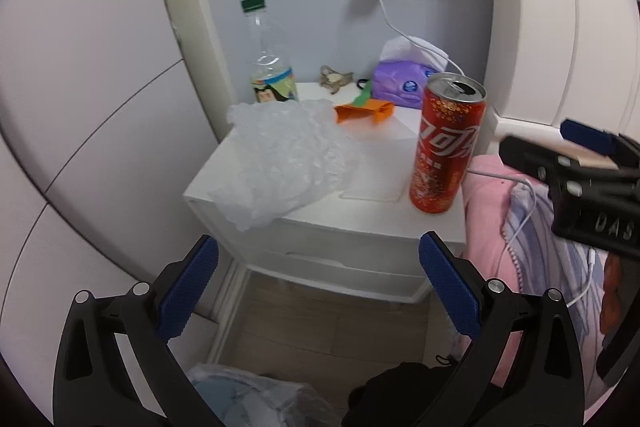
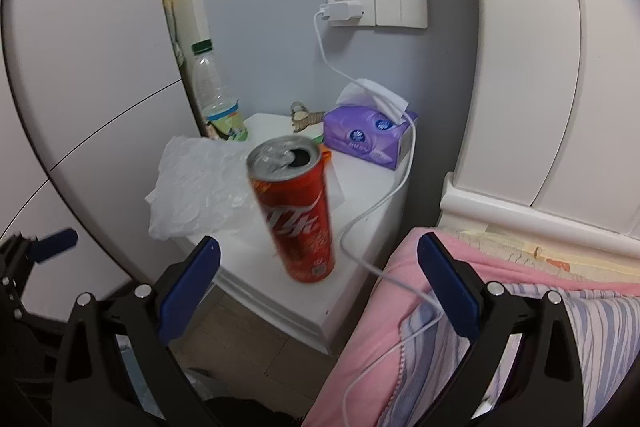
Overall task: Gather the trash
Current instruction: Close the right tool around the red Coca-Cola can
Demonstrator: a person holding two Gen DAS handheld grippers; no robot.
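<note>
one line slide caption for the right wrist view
Open right claw faces an opened red can on a white nightstand, crumpled plastic beside it.

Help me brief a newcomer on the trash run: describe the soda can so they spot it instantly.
Find the white bedside drawer unit against the grey wall, beside the pink bedding. At its front corner nearest the bed stands the tall red can, upright, tab opened. It is the only red metal thing there; its neighbours are crumpled clear plastic and a clear bottle.

Soft, dim indoor light; fisheye edges bend, red can motion-blurred.
</note>
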